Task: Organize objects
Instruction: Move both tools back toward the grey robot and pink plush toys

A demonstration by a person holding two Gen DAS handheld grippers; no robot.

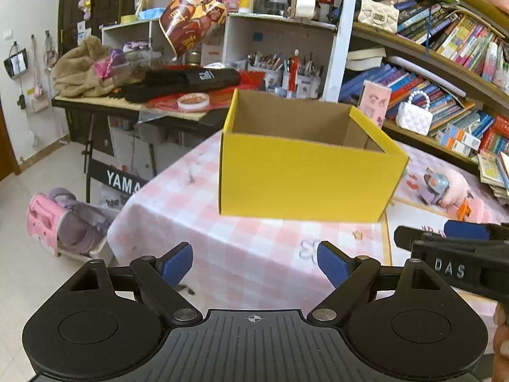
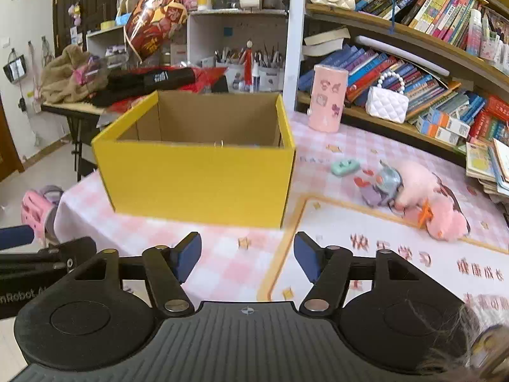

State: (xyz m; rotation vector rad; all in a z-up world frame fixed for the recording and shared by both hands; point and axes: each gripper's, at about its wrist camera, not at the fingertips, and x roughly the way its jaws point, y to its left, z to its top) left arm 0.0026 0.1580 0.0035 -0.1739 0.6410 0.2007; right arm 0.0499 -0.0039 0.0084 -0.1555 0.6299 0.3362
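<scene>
Left wrist view: the left gripper (image 1: 254,265) hangs over the near edge of a table (image 1: 197,222) spread with a pink-and-white checked cloth, its blue-padded jaws spread wide with nothing between them. Straight ahead of the jaws, well apart from them, stands an open yellow box (image 1: 302,178) with plain brown cardboard inside; its floor is hidden from this angle. To the right of the jaws the other tool's black body and blue pad come into the picture, and beyond it, right of the box, a pink plush toy (image 1: 458,187) lies on its side with a small grey-blue toy (image 1: 435,186) touching it. In the right wrist view, the right gripper (image 2: 247,259) also stands with its jaws apart and empty, set narrower than the left pair. The box (image 2: 197,178) sits ahead and slightly left of these jaws. Ahead and to the right lie the plush toy (image 2: 426,200) (an orange clip-like piece rests against it), the grey-blue toy (image 2: 386,184) and, just beyond, a small mint-green object (image 2: 345,167). Farther back, beside the box's right rear corner, a pink cylinder (image 2: 327,98) with cartoon stickers stands upright against crowded bookshelves (image 2: 429,73). Left of the jaws, off the table, a pink backpack (image 2: 36,210) lies on the floor.
</scene>
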